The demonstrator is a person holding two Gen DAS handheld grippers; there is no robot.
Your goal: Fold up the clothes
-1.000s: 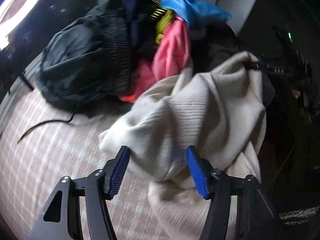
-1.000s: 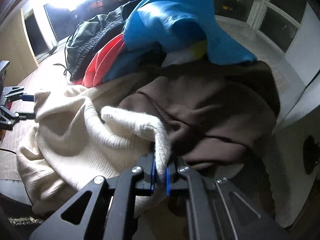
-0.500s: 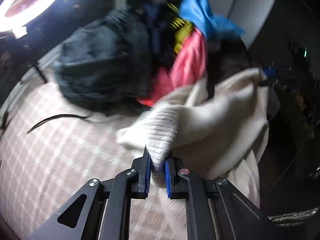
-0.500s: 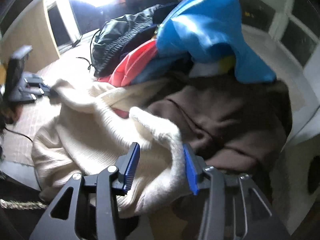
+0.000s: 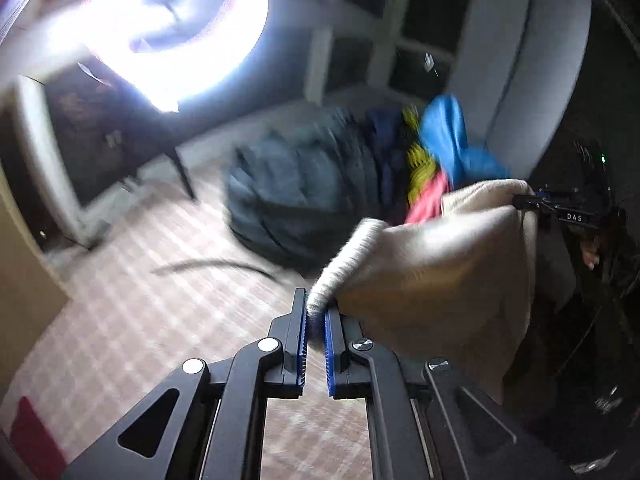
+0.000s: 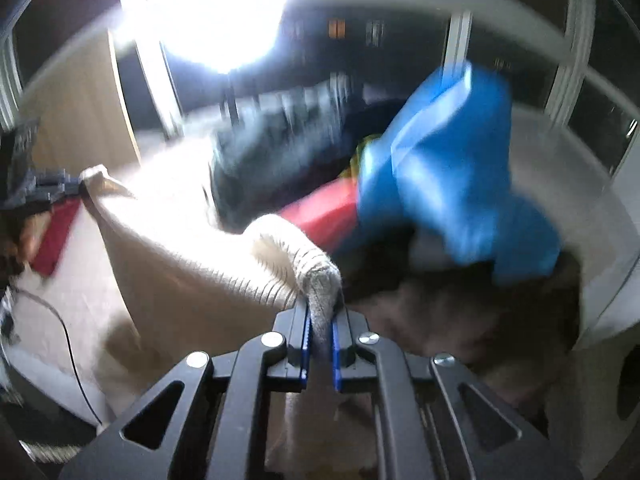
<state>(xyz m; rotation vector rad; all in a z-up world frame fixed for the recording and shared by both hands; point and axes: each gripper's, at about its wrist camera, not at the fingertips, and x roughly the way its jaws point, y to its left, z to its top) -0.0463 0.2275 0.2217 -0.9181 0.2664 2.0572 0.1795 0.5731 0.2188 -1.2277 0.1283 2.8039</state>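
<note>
Broadly, we are looking over a pale checked surface that could be a bed or a tabletop, we cannot tell which, lit by a bright ring lamp standing behind it. Spread between our two hands is the cream ribbed sweater, lifted clear of the surface and hanging in a loose sheet, its lower part dropping out of sight. Behind it sits the heap of other clothes: a dark grey jacket lying on the checked surface, a bright blue garment draped on top of the heap, a brown fleece piece beneath the blue one, and a red garment wedged between the jacket and the blue cloth. All of the heap is smeared by motion blur, so we cannot make out finer detail. A thin black cord trails across the checks near the jacket. Our left tongs are clamped narrow on a ribbed edge of the sweater, and our right tongs are pinched narrow on another ribbed edge of the same sweater
</note>
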